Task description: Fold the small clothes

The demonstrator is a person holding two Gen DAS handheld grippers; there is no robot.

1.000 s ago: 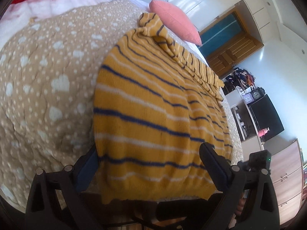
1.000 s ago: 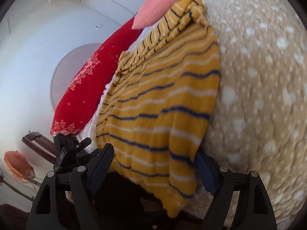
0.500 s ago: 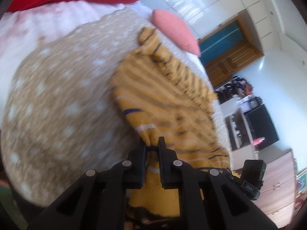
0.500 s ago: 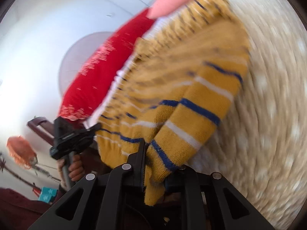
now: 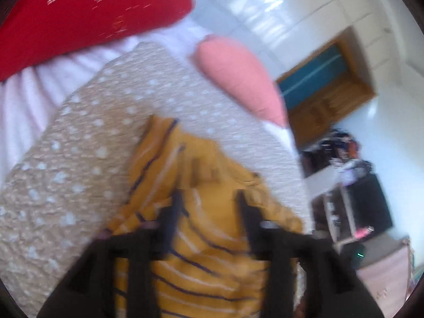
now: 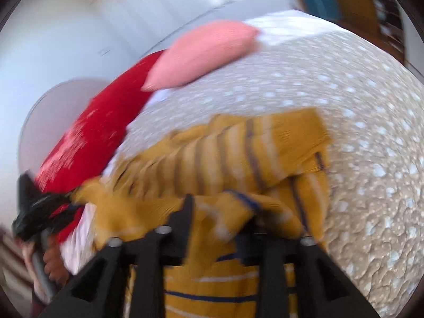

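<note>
The striped sweater lies doubled on the bed, near edge; both the left tongs and right tongs are opening, cloth between their tips; a snagged knit could likely drag the fold loose or skew it.

The right gripper, jaws opening, stands over the mustard striped sweater lying doubled on the dotted bedspread; fabric shows between its fingers, grip unclear in blur.
</note>
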